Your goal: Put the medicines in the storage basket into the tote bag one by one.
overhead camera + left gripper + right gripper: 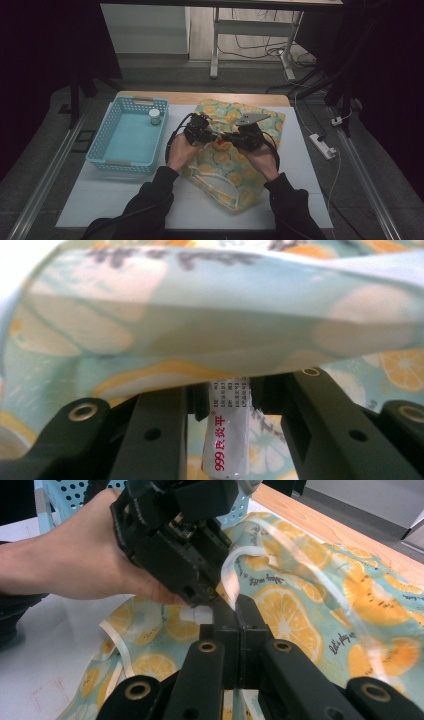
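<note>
risk: tube (pixel 226 440) may catch on the bag (pixel 235 165) mouth or slip out of the jaws; the pinched edge could slide free.
left gripper (pixel 199 131): clamps the white ointment tube at the bag opening.
right gripper (pixel 236 611): closed on the bag's fabric edge.
bag: soft, thin, orange-slice print, lies on the table beside the blue basket (pixel 107 135).
tube: glossy, narrow, red lettering.

Hidden, cropped and blurred parts

In the left gripper view, the bag's fabric (pixel 215 315) droops blurred across the upper frame, hiding the top of the white tube (pixel 226 440), whose bottom end the lower edge cuts off. In the high view, the small jar (pixel 155 116) is too small to read.
</note>
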A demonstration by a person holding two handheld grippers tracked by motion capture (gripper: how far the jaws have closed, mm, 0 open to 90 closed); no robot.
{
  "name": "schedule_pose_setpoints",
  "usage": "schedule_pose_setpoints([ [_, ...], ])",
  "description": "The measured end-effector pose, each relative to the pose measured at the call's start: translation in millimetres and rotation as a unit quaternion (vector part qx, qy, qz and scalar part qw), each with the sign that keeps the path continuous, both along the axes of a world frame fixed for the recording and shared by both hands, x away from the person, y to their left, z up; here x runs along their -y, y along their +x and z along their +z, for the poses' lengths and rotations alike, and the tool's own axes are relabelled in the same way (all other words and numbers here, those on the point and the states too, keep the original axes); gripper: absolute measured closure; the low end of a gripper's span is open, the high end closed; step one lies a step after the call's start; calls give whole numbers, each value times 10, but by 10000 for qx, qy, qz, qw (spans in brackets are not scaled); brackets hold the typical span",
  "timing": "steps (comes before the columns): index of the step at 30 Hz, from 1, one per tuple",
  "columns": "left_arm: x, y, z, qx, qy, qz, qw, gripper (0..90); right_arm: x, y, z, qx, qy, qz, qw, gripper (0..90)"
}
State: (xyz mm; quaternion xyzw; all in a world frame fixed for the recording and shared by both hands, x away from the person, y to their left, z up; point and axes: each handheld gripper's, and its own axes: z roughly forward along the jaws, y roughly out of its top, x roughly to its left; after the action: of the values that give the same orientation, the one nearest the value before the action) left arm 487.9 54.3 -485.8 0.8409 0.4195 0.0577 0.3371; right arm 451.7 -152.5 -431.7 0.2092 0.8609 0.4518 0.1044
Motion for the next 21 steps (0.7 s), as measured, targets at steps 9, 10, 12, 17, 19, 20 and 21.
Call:
schedule_pose_setpoints([
  [9,-19,101,-91,82,24,338,9994,706,-24,0,-30,-19,-48,-7,10000,900],
  [10,-20,110,-104,86,40,367,9993,706,-24,1,-32,-20,-61,-9,10000,900],
  [12,-23,128,-123,102,61,430,9990,706,-27,1,-36,-22,-71,-11,10000,900],
  [17,-27,180,-163,30,-31,461,9989,703,-29,3,-41,-25,-80,-20,10000,900],
  [19,-22,181,-174,63,2,461,9989,696,-26,7,-45,-31,-83,-32,10000,900],
  [20,-24,174,-175,98,-3,453,9989,691,-22,11,-49,-38,-80,-30,10000,900],
  [21,-29,169,-173,125,-27,447,9989,679,-15,16,-50,-43,-91,-44,9999,900],
])
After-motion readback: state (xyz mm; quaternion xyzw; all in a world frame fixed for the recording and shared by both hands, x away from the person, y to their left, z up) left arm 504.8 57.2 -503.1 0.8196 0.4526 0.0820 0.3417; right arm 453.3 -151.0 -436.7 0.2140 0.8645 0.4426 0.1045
